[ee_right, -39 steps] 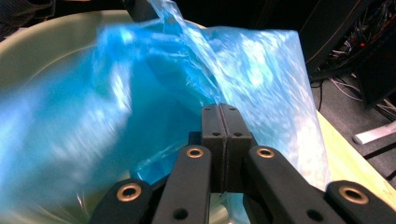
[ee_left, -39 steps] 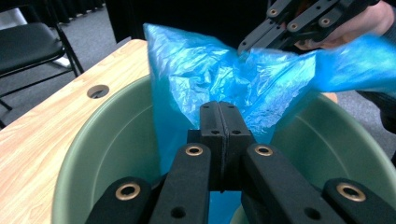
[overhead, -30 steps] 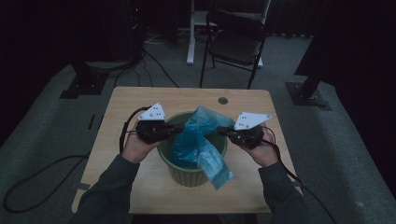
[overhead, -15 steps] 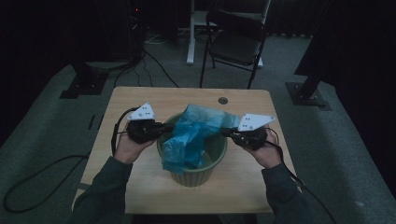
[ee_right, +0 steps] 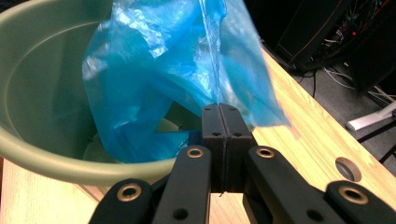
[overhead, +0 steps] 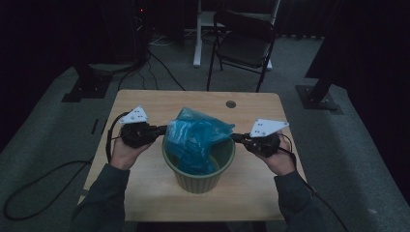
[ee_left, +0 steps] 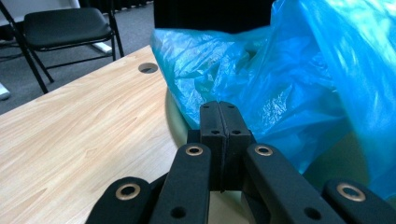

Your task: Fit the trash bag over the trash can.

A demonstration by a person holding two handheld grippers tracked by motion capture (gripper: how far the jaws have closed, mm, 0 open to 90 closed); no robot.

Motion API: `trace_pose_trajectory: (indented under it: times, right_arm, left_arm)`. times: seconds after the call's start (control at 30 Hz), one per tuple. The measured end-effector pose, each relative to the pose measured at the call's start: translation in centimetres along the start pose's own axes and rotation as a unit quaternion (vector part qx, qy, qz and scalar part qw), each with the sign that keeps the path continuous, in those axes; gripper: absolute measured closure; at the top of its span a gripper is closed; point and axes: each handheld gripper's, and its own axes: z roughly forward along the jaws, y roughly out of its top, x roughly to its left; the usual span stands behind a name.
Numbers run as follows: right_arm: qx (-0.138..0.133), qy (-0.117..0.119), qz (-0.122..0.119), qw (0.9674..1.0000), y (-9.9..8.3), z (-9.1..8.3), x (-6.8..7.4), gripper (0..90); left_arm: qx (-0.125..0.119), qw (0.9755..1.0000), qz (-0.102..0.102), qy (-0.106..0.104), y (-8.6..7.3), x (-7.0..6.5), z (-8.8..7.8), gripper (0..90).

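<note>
bag point(overhead: 196, 140), one, blue thin plastic, sits partly inside the green bin point(overhead: 199, 180) at the centre of the table point(overhead: 145, 193), its upper part bunched above the rim and its lower part hanging down into the bin. judged purpose: the bag is being spread to line the bin, which explains why each tool takes an opposite edge of it.

left gripper point(overhead: 163, 129), at 9 o'clock of the bin, has its jaws pressed fully together. in the left gripper view the closed tips point(ee_left: 219, 122) sit against the blue film at the bin's rim; a fold appears pinched between them, though the film itself cannot be seen inside the seam.

right gripper point(overhead: 237, 138), at 3 o'clock of the bin, likewise has jaws fully together. in the right gripper view a taut strip of film rises straight out of the seam between the tips point(ee_right: 219, 122), so this one is judged to be clamped on the bag's edge.

both tools are held level with the rim and apart, judged to keep the mouth of the bag stretched across the opening.

count: one bag, one bin, one table, two grippers, two hands. one folding chair point(overhead: 244, 43) stands beyond the table at 12 o'clock. one round hole point(overhead: 230, 104) in the tabletop, at 1 o'clock of the bin.
</note>
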Motion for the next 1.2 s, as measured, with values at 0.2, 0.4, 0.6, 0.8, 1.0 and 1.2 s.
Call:
trace_pose_trajectory:
  times: [0.2, 0.4, 0.6, 0.8, 1.0, 1.2]
  right_arm:
    - [0.004, -0.003, 0.001, 1.0, -0.3, -0.2, -0.1, 90.0]
    - [0.004, -0.008, 0.008, 0.9999, -0.7, -0.6, -0.4, 90.0]
    - [0.007, -0.012, 0.012, 0.9998, -1.2, -1.0, -0.5, 90.0]
    - [0.008, -0.015, 0.017, 0.9997, -1.7, -1.4, -0.6, 90.0]
    - [0.012, -0.016, 0.022, 0.9995, -2.3, -1.6, -0.6, 90.0]
    - [0.011, -0.015, 0.025, 0.9995, -2.4, -1.7, -0.6, 90.0]
  left_arm:
    - [-0.002, 0.9998, -0.014, 0.011, -0.5, 0.8, -0.2, 90.0]
    - [0.002, 0.9996, -0.026, 0.015, -1.2, 1.4, -0.3, 90.0]
    - [0.001, 0.999, -0.039, 0.021, -1.7, 2.0, -0.5, 90.0]
    - [0.005, 0.9984, -0.049, 0.028, -2.3, 2.5, -0.8, 90.0]
    - [0.01, 0.9975, -0.063, 0.031, -3.2, 3.0, -0.8, 90.0]
    - [0.012, 0.9969, -0.069, 0.034, -3.6, 3.2, -0.9, 90.0]
